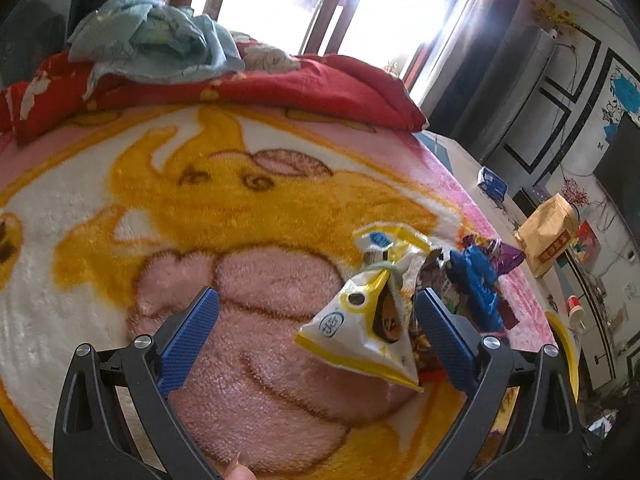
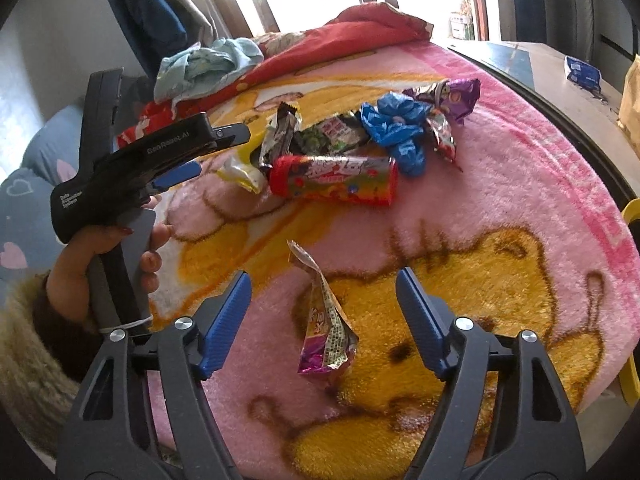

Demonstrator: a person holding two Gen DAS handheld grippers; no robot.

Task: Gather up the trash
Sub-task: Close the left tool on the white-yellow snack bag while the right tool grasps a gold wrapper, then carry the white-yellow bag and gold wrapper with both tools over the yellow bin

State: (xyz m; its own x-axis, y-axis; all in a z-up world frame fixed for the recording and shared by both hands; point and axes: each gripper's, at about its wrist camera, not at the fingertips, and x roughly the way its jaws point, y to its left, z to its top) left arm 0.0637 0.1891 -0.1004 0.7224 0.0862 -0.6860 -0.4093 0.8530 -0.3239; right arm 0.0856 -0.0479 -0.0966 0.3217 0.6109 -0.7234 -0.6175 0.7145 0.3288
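Snack trash lies on a pink and yellow plush blanket. In the left wrist view a white and yellow wrapper stands crumpled between the wide-apart pads of my left gripper, close to the right pad; no pad presses on it. From the right wrist view, my right gripper is open around a purple foil wrapper, with a gap on both sides. Beyond it lies a pile: a red tube, a blue crumpled bag, a purple packet and a dark wrapper. A hand holds the left gripper at the pile's left end.
A red quilt and a light blue cloth lie at the blanket's far end. To the right is a table with a blue packet, a brown paper bag and a red cup. A yellow rim shows at the bed's right edge.
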